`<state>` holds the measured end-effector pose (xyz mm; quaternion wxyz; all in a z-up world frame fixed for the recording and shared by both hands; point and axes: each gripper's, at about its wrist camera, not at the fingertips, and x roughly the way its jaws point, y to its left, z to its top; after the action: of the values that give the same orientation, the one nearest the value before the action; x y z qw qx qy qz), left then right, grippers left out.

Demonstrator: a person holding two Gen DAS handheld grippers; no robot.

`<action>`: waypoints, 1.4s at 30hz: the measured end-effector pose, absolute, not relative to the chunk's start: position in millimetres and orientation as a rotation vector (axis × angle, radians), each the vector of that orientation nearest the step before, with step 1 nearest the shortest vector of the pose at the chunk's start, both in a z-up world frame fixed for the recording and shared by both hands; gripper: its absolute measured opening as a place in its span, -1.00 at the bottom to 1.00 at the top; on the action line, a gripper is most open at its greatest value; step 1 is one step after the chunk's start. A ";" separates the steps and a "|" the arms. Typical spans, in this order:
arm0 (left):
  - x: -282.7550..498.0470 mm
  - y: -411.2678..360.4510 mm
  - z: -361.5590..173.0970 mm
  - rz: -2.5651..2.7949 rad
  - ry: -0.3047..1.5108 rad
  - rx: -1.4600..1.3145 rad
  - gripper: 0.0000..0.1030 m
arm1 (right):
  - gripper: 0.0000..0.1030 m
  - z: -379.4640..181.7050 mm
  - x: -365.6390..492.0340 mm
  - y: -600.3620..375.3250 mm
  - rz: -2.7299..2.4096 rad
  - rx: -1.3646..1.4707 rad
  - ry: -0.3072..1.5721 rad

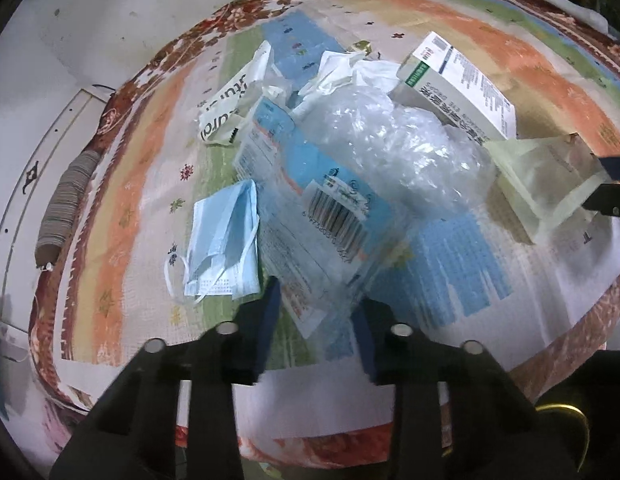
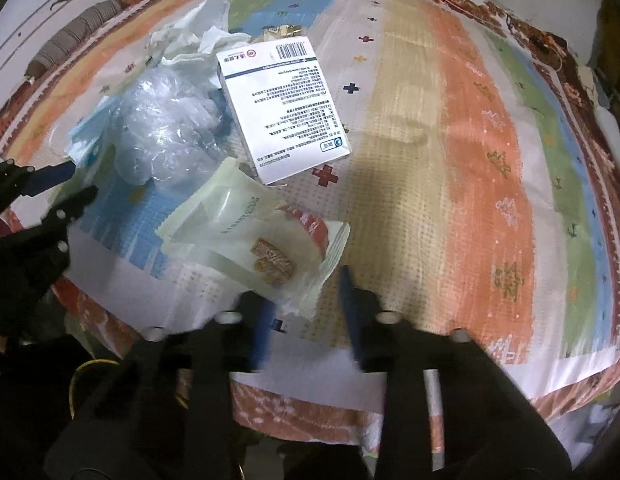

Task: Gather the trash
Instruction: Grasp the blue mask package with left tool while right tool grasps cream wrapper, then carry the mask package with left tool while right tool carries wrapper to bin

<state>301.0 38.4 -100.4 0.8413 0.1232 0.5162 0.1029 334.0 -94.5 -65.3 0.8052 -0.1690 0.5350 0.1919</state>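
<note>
Nothing collected yet: mask (image 1: 222, 240), bubble wrap (image 1: 390, 148), box (image 2: 282, 108), wrappers lie mid-frame. Your left gripper (image 1: 316, 320) & right gripper (image 2: 306, 304) gape, both empty.

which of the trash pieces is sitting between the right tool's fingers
The pale green snack wrapper, showing a biscuit through its clear window. The white medicine box and crumpled clear plastic lie farther away.

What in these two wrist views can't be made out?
- Left wrist: clear printed wrapper partly hidden under crumpled clear plastic.
- Right wrist: blue face mask mostly hidden behind that plastic.
- Both views: small print on the white medicine box unreadable.
- No bin in view.
</note>
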 end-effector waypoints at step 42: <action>195.3 84.3 3.6 0.052 0.952 -0.432 -0.98 | -0.98 18.1 274.4 -136.4 0.514 -0.037 1.044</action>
<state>195.3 84.3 3.6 0.8661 -0.2063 0.4547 0.0248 274.4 -136.4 18.1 0.8353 -0.0177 0.4931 0.2427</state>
